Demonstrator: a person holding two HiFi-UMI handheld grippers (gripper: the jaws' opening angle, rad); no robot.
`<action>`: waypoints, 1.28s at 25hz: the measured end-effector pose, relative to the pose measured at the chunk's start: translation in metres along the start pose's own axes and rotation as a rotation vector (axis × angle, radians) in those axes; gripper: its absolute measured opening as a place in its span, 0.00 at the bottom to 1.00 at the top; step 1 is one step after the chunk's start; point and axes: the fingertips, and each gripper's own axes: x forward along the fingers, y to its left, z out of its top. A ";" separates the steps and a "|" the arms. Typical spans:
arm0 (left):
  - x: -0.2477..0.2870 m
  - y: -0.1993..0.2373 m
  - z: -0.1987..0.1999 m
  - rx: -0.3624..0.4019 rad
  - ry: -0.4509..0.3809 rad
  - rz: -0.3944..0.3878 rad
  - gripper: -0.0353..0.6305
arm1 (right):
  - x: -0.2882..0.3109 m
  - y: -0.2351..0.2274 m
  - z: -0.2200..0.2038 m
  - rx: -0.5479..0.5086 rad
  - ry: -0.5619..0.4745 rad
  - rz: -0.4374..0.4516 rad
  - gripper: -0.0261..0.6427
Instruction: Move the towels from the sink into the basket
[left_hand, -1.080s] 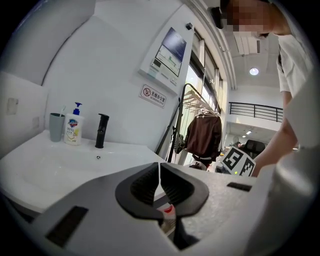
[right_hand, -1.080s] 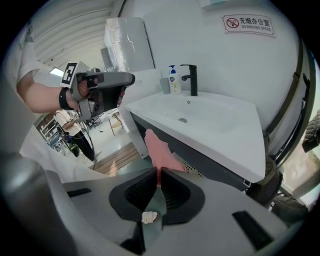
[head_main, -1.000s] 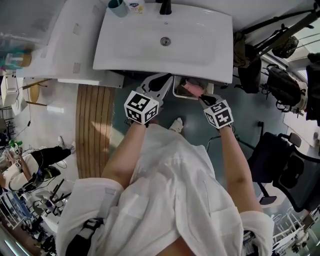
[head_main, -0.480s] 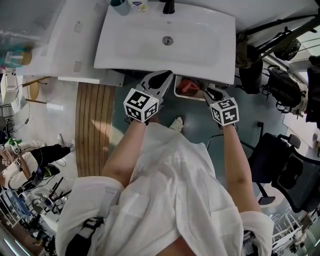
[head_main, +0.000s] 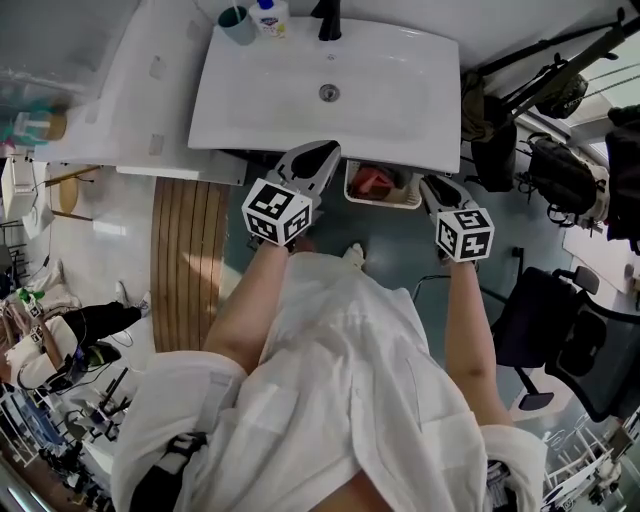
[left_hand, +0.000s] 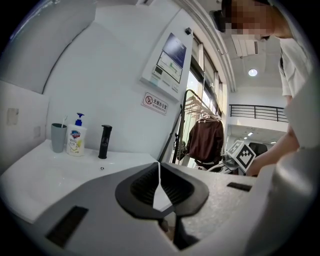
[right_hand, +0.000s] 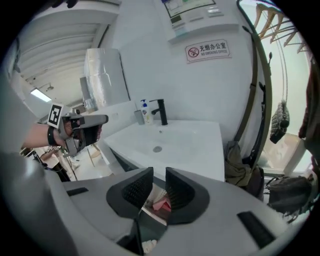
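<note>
The white sink (head_main: 290, 95) shows a bare basin with no towel in it. Below its front edge stands a white basket (head_main: 351, 186) with a pink and red towel (head_main: 376, 180) inside. My right gripper (head_main: 437, 186) hangs just right of the basket, open, with nothing between its jaws. In the right gripper view (right_hand: 159, 175) the pink towel (right_hand: 161, 203) lies below the gap, and the sink (right_hand: 170, 140) is ahead. My left gripper (head_main: 318, 156) is shut and empty at the sink's front edge, left of the basket. The left gripper view (left_hand: 159, 167) faces the sink (left_hand: 45, 175).
A black faucet (head_main: 328, 15), a soap bottle (head_main: 268, 12) and a grey cup (head_main: 236, 17) stand at the sink's back. Dark bags (head_main: 497, 130) hang right of the sink. An office chair (head_main: 560, 330) stands at the right, and a wooden slat mat (head_main: 188, 260) lies at the left.
The right gripper held the pink towel over the basket, then opened and let it drop in. It has since drawn back to the right. The left gripper has barely moved.
</note>
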 end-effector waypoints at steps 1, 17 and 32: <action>-0.002 0.000 0.006 0.004 -0.013 0.002 0.08 | -0.007 -0.004 0.008 0.014 -0.034 -0.016 0.18; -0.031 -0.002 0.117 0.106 -0.209 0.053 0.08 | -0.133 -0.043 0.129 0.003 -0.472 -0.211 0.14; -0.057 -0.003 0.166 0.173 -0.267 0.108 0.08 | -0.201 -0.048 0.158 -0.038 -0.603 -0.266 0.08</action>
